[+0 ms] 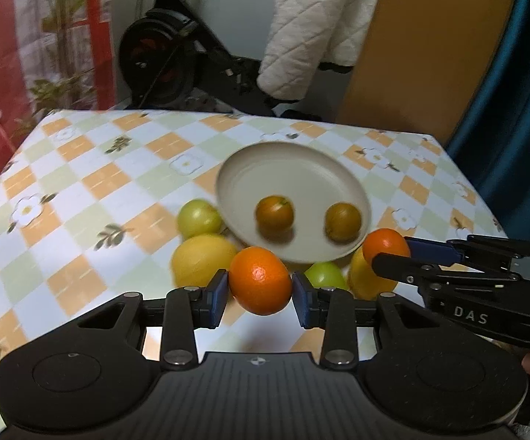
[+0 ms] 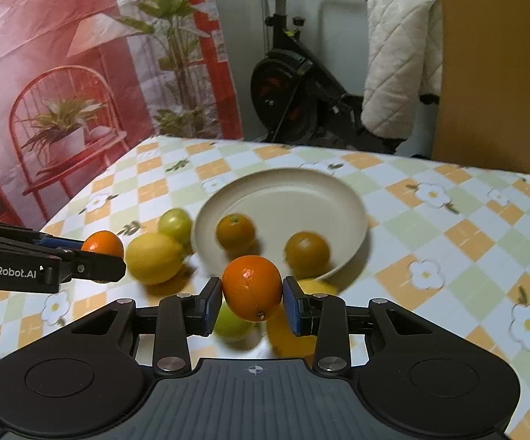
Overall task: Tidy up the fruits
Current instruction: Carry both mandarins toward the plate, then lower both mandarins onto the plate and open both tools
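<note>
Gripping a bright orange (image 1: 260, 281), left gripper (image 1: 260, 293) is clamped narrowly, another orange (image 2: 252, 287) is pinched by right gripper (image 2: 252, 302), plate (image 2: 338, 190) is seen just ahead

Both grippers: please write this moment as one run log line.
left gripper: shut on orange | right gripper: shut on second orange | plate: two brownish fruits | table: lemons, green fruits

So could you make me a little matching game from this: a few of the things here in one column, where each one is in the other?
Things:
1. bright orange
2. two dull orange fruits
3. big lemon
4. white quilted cover

Places:
A. inside the plate
B. on the tablecloth, left of the plate
C. clamped in the left gripper
D. behind the table, draped

Pairs: 1-C, 2-A, 3-B, 4-D
</note>
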The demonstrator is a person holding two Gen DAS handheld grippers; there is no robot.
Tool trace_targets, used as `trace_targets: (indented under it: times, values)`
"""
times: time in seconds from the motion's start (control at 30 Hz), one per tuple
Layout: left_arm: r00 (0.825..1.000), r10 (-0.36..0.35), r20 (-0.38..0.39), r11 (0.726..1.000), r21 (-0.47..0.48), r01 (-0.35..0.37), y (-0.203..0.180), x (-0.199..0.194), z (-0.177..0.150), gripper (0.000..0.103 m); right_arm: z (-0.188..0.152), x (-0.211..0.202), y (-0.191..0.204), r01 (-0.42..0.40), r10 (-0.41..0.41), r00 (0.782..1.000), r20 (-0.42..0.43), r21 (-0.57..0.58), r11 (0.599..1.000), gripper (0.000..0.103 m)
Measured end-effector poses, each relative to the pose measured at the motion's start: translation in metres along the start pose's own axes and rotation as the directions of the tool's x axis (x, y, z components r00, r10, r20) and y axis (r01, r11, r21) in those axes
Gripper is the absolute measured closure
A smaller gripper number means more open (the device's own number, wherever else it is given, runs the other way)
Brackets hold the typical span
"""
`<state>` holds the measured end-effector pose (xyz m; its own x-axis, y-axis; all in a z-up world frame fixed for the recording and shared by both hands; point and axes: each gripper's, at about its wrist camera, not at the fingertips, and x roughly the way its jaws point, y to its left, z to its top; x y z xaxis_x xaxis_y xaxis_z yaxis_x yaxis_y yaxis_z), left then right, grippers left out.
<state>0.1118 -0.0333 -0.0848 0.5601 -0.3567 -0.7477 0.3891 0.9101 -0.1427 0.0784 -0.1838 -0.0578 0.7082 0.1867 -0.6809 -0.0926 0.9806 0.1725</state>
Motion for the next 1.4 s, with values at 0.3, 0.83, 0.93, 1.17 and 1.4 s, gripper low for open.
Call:
trace_targets:
  times: [0.3, 0.83, 0.93, 1.17, 1.4]
  values:
    - [0.998, -0.054, -0.040, 0.997, 0.061, 0.057, -0.029, 0.049, 0.024, 0.064, 0.022, 0.016, -0.030, 0.054, -0.053, 0.998, 0.019, -0.042, 0.998, 0.070]
    - [0.989, -0.078, -0.128, 0.993, 0.073, 0.088, -0.035, 0.115, 0.048, 0.064, 0.049, 0.079, -0.063, 0.045, -0.048, 0.998, -0.030, -0.104, 0.994, 0.070]
    - [0.988, -0.072, -0.139, 0.993, 0.084, 0.084, -0.036, 0.122, 0.047, 0.064, 0.051, 0.089, -0.066, 0.040, -0.045, 0.998, -0.045, -0.105, 0.994, 0.070]
    - [0.986, -0.062, -0.157, 0.994, 0.080, 0.075, -0.035, 0.135, 0.048, 0.064, 0.052, 0.107, -0.069, 0.023, -0.030, 0.996, -0.078, -0.100, 0.995, 0.070]
    - [0.983, -0.058, -0.172, 0.996, 0.056, 0.069, -0.029, 0.143, 0.048, 0.063, 0.052, 0.118, -0.068, 0.013, -0.023, 0.994, -0.105, -0.092, 0.996, 0.070]
